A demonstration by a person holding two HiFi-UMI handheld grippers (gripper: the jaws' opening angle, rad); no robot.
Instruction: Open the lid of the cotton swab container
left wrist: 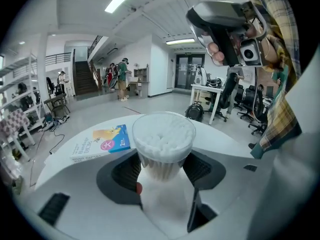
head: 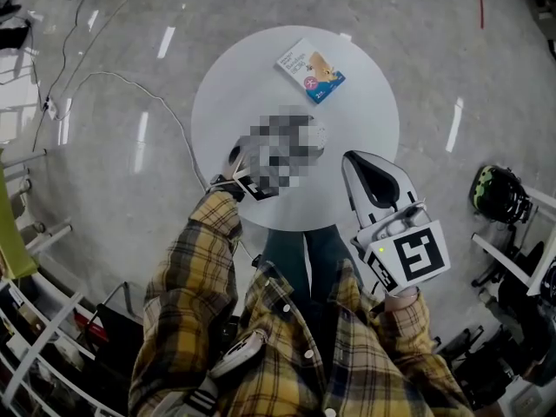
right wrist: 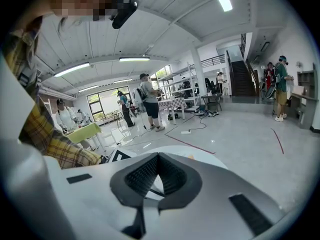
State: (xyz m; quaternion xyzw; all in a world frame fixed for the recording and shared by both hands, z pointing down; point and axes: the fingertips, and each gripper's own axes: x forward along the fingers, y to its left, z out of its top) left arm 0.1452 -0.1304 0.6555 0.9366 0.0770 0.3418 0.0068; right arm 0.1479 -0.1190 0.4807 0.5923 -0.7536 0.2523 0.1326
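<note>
The cotton swab container [left wrist: 163, 139], a clear round tub packed with white swabs, stands upright on the round white table [head: 365, 120]. My left gripper [left wrist: 164, 166] has its two dark pads against the tub's sides, low on its body. In the head view a mosaic patch covers most of the tub; only its right rim [head: 316, 135] shows. Whether the clear lid is on the tub I cannot tell. My right gripper [head: 359, 159] hovers over the table's near right edge, shut with nothing in it, pointing away from me.
A white and blue booklet [head: 310, 71] lies flat at the table's far side. A white cable [head: 130, 81] runs over the grey floor on the left. A black helmet [head: 499, 194] rests on a rack at the right.
</note>
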